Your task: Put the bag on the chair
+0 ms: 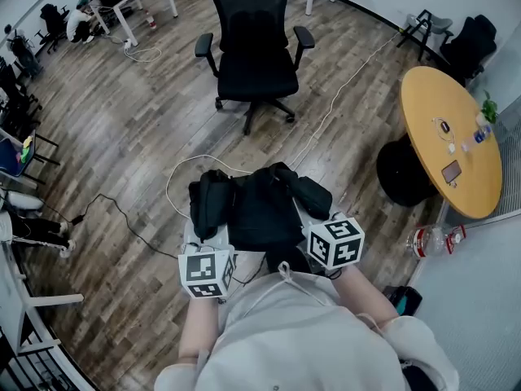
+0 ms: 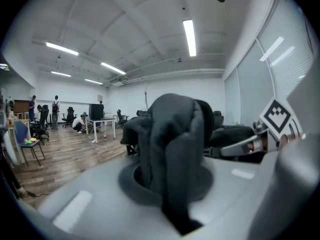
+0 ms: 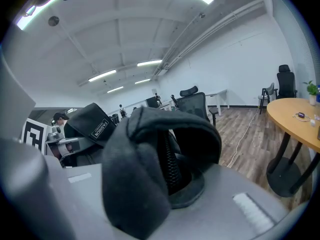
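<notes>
Head view — bag [image 1: 260, 206] hides left gripper [image 1: 210, 249] and right gripper [image 1: 317, 228] tips.

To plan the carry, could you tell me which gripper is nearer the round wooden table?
Right. The right gripper holds the bag at its end toward the round wooden table; the left gripper holds the opposite end, farther away.

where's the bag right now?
Head view, low centre: the bag hangs clamped between the left gripper and right gripper, in front of the person, short of the chair at top centre.
</notes>
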Tool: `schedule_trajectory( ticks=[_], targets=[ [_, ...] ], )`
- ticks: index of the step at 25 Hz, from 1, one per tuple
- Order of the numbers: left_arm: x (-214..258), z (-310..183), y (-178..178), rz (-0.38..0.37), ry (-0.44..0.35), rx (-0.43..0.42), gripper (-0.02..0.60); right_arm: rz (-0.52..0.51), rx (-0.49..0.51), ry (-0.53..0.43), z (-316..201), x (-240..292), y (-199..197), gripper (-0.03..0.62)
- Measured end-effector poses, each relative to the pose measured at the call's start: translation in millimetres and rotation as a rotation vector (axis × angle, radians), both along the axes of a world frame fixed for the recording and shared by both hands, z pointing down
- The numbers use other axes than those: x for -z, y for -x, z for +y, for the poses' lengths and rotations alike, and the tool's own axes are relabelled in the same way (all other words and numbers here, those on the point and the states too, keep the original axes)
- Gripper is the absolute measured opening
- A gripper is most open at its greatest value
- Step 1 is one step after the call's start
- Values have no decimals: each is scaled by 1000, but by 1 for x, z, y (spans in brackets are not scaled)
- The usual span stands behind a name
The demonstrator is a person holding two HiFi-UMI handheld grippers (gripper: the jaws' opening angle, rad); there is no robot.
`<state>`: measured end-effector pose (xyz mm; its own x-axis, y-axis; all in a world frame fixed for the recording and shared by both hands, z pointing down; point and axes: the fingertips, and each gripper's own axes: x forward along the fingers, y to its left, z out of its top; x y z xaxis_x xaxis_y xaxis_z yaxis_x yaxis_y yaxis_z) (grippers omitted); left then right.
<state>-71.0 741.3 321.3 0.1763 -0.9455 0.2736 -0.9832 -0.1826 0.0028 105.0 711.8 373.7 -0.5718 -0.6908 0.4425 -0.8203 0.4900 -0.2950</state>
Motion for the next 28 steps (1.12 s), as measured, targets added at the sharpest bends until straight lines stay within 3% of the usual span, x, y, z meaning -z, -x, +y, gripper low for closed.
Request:
schedule_trajectory(
  ticks=[17,28],
  targets=[
    [-6,-255,-12,21,30,66,25,0,67,18,-261,-2,-12,29],
    [-16,-361,-24,31,57,60,25,7,72,36,-365,-9,-24,29]
  ],
)
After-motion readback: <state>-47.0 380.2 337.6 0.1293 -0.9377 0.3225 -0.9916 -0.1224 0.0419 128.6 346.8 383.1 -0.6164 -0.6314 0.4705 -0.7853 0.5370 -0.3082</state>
